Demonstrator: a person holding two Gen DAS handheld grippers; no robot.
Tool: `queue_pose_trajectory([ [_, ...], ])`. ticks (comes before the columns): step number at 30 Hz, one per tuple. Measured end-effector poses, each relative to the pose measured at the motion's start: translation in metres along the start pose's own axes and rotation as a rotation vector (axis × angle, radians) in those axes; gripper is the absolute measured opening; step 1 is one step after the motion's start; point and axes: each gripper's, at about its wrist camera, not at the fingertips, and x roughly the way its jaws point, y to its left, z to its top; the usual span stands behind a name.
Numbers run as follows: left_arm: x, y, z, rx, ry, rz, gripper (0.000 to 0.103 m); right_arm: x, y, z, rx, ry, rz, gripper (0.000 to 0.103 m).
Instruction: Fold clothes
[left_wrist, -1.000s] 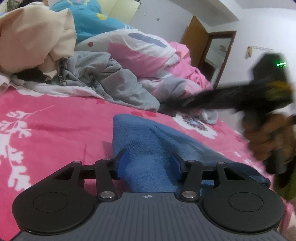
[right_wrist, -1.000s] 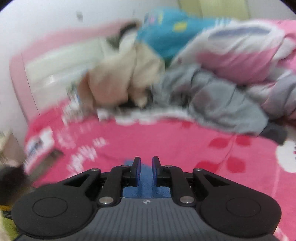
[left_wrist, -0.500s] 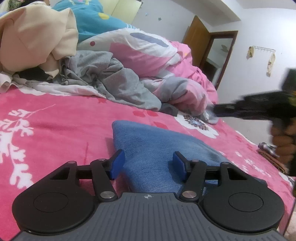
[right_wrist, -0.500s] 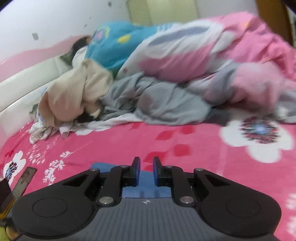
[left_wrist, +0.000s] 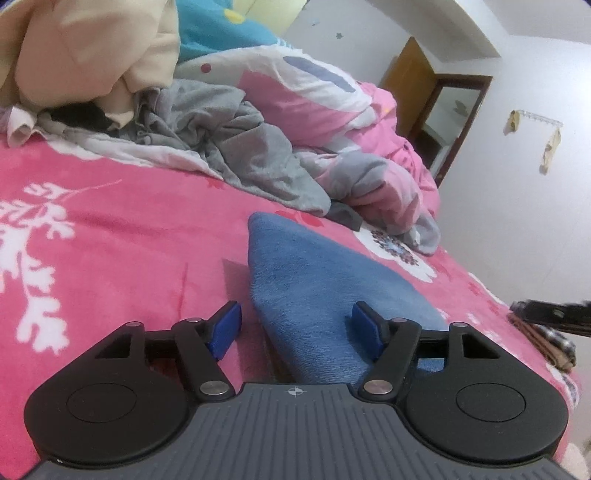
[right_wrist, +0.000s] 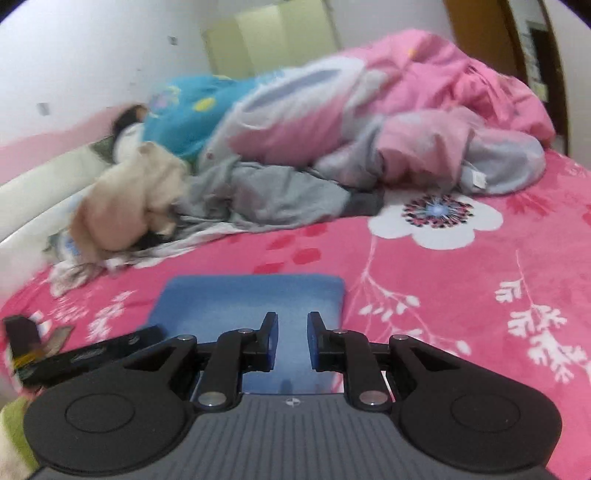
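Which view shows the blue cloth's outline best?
Right wrist: the blue cloth shows its far edge and both far corners, lying flat. Left wrist shows the cloth foreshortened, one corner, near part hidden behind the jaws.

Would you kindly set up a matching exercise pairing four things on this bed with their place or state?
Things:
1. folded blue towel
2. crumpled grey garment
3. beige garment
4. left claw

Places or states:
A. bunched on top of the pile, far left
B. open, fingers either side of a blue corner
C. lying flat on the pink floral bedsheet
D. loose, in front of the pink and white quilt

Pairs: 1-C, 2-D, 3-A, 4-B
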Motion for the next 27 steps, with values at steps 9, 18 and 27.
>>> queue_pose_trajectory([
  [9, -0.019, -0.021, 0.007, 0.100, -0.052, 0.128, 0.069, -0.003, -0.023, -0.032, 0.138, 0.035, 0.041, 0.030],
  [18, -0.056, -0.102, -0.012, 0.443, -0.076, 0.077, 0.069, -0.052, -0.056, -0.051, 0.244, -0.019, 0.059, 0.030],
  [27, -0.039, -0.181, -0.069, 0.891, 0.047, 0.017, 0.069, -0.038, -0.038, -0.082, 0.143, 0.027, 0.072, 0.020],
])
